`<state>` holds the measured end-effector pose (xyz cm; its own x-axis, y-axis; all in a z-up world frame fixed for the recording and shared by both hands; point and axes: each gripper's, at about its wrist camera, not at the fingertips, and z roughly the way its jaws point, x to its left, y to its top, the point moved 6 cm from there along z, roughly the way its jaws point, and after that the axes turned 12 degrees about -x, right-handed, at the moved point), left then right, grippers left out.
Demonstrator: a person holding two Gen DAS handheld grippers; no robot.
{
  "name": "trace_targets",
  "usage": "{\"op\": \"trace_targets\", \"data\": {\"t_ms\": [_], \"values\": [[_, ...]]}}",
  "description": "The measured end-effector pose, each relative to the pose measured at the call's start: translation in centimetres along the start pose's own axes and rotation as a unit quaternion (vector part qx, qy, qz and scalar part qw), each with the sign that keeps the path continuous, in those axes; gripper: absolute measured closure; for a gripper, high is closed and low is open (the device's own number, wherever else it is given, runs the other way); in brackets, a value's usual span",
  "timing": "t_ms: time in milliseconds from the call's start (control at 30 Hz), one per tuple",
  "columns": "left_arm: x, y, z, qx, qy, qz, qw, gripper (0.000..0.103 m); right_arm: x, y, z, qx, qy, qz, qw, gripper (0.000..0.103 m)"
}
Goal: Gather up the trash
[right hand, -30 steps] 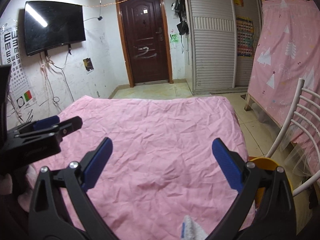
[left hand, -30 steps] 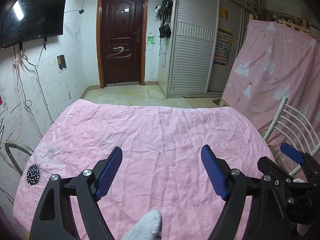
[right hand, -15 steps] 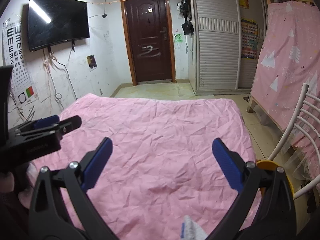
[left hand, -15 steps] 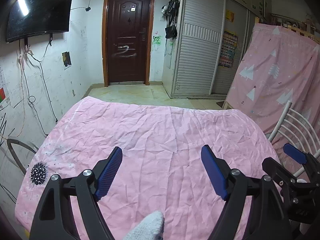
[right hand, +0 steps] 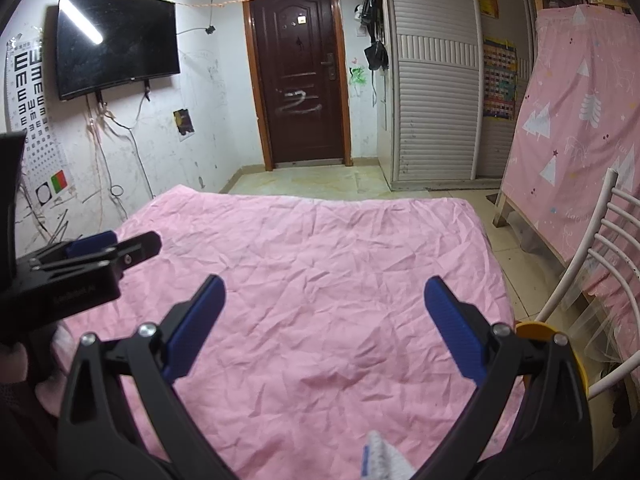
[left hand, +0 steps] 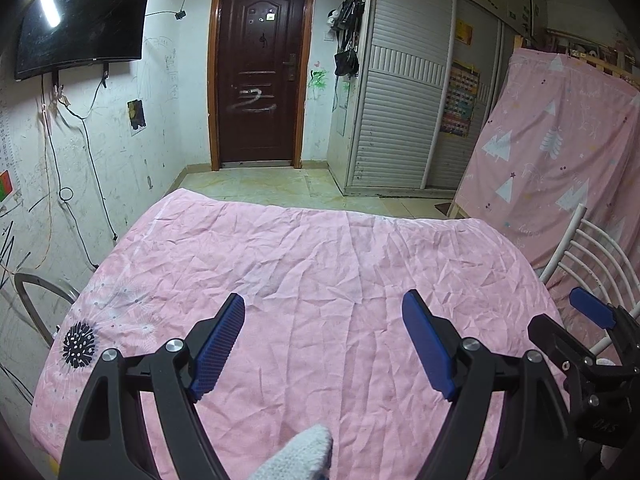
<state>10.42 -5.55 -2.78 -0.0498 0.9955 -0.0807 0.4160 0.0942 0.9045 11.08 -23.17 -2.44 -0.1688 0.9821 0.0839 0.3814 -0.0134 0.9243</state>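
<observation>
No trash shows in either view. My left gripper (left hand: 324, 344) is open and empty, held above the near part of a table covered with a wrinkled pink cloth (left hand: 320, 264). My right gripper (right hand: 320, 328) is open and empty too, above the same cloth (right hand: 320, 248). Each gripper shows in the other's view: the right one at the right edge of the left wrist view (left hand: 592, 320), the left one at the left edge of the right wrist view (right hand: 92, 252). A yellow round container (right hand: 536, 332) sits low at the table's right side, partly hidden behind my right finger.
A white metal chair (right hand: 600, 264) stands right of the table, with a pink-draped frame (right hand: 580, 120) behind it. A metal hoop (left hand: 36, 296) stands at the table's left. A dark door (left hand: 260, 80), a wall TV (left hand: 80, 20) and a white wardrobe (left hand: 404, 104) lie beyond.
Both grippers have tilted up and drawn back slightly, so more of the room and far wall shows. Both stay open and empty.
</observation>
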Motion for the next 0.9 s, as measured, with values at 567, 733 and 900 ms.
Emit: {"op": "trace_targets", "data": {"t_ms": [567,733,900], "values": [[0.19,-0.14,0.04,0.004,0.0,-0.005,1.0,0.031,0.01,-0.05,0.05,0.001,0.0,0.001,1.0,0.007],[0.16,-0.23,0.05,0.004,0.0,-0.006,1.0,0.031,0.02,-0.03,0.04,0.001,0.0,0.0,1.0,0.007],[0.24,-0.3,0.17,0.007,0.0,-0.007,0.9999,0.031,0.07,-0.11,0.11,0.002,0.0,0.0,1.0,0.007]]}}
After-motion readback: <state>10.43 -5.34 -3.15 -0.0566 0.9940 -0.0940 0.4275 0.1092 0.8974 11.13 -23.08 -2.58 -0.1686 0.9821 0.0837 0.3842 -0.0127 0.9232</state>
